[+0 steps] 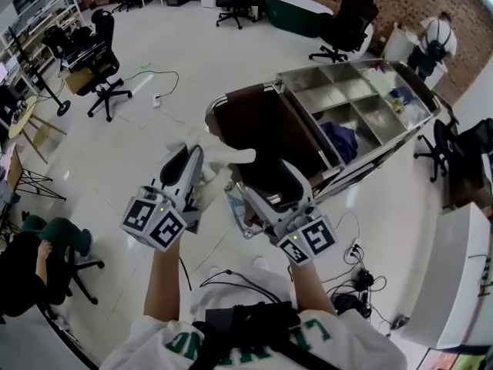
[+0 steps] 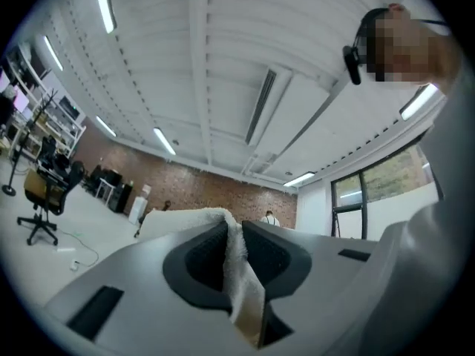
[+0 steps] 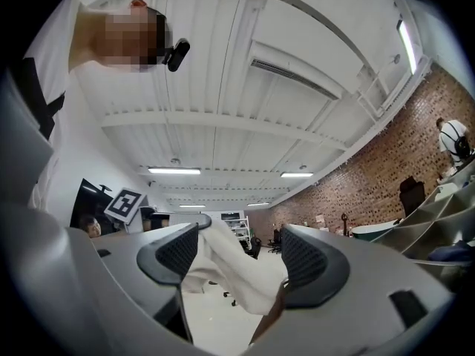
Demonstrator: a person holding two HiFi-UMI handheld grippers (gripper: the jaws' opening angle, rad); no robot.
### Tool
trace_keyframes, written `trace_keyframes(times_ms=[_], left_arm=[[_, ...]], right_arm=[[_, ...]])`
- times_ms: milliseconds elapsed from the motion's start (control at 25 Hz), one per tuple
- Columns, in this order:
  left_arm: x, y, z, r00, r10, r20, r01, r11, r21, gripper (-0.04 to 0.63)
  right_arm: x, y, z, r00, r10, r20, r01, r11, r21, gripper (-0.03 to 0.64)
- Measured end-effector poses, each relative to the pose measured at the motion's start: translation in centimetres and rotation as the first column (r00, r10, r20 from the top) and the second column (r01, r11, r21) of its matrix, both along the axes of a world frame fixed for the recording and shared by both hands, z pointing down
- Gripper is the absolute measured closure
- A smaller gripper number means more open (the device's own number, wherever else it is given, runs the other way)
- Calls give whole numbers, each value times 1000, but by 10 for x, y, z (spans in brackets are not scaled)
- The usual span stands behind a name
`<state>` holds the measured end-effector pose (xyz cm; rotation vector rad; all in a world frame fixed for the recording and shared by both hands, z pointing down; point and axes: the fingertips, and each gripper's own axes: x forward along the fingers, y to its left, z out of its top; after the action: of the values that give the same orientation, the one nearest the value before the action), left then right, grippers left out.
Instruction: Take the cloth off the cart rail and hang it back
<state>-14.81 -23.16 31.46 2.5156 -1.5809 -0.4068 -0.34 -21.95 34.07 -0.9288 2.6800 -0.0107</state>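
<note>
Left gripper (image 1: 192, 156): held up over the floor, off the near-left corner of the cart top, marker cube toward the person; in the left gripper view its jaws (image 2: 234, 232) are clamped together on a fold of the cloth. Cloth (image 1: 223, 154): white terry, off the rail, hanging in the air between the two tools, one edge pinched (image 2: 241, 273), the rest trailing right. Right gripper (image 1: 266, 172): just beside the left one, in front of the cart's near edge; jaws (image 3: 241, 254) stand apart, with loose cloth (image 3: 230, 273) lying between them, not squeezed. Cart (image 1: 362, 106): steel, with a chrome rail (image 1: 231, 95) at its left edge, a dark brown bag (image 1: 262, 129), and tray compartments, one holding a blue item (image 1: 339, 141).
</note>
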Motion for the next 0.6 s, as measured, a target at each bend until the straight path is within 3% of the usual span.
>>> trace_keyframes(times_ms=[160,320,600], left_arm=[[-17,38,-7,986,-125,113,110,986,129,545],[-25,61,2,939,-247,240,203,960,193,545],[-34,73,17,929,-284,236,246,953,180,545]], right_arm=[[-6,6,-14,1000,-10,26,10,1000,24,256],[-12,15,-27,1000,7,0,-7,997,83,256],[-26,27,-27,999,15,-45,-10,994,104,256]])
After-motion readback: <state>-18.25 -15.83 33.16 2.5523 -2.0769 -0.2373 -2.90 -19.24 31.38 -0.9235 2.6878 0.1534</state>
